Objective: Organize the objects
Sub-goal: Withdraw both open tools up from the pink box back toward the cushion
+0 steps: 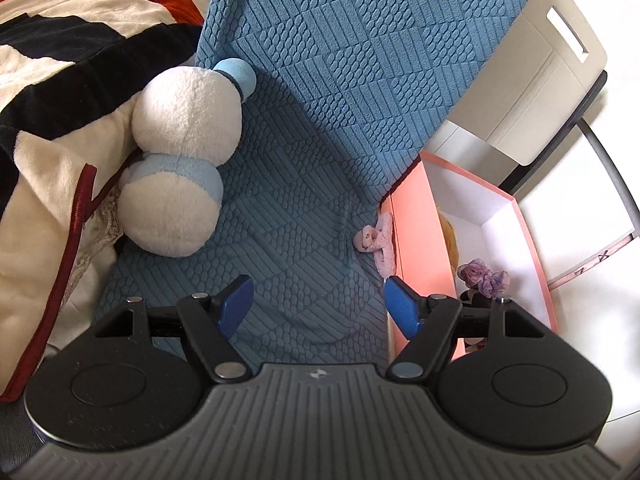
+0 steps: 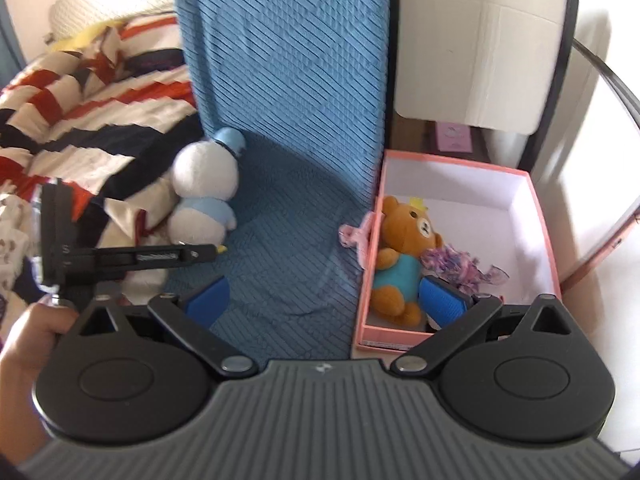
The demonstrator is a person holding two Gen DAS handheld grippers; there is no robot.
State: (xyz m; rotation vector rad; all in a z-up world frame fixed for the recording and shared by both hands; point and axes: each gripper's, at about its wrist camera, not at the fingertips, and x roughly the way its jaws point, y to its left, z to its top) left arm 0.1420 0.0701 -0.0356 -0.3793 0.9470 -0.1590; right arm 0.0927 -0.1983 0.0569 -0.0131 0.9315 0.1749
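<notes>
Blue quilted bedspread (image 1: 304,216), striped blanket (image 1: 60,52) along its left edge, pink box (image 2: 370,264) flush against its right edge. White-blue plush (image 1: 176,168) lies by the blanket; pink hair clip (image 1: 376,244) at the right edge, touching the box. Only the right wrist view shows the bear (image 2: 404,256) in the box. Left gripper (image 1: 318,306) and right gripper (image 2: 324,298) both spread wide, empty.

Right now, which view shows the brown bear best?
The right wrist view. There the bear lies in the pink box with face, teal shirt and legs nearly all visible. In the left wrist view the box wall hides it, leaving only an orange-yellow sliver.
</notes>
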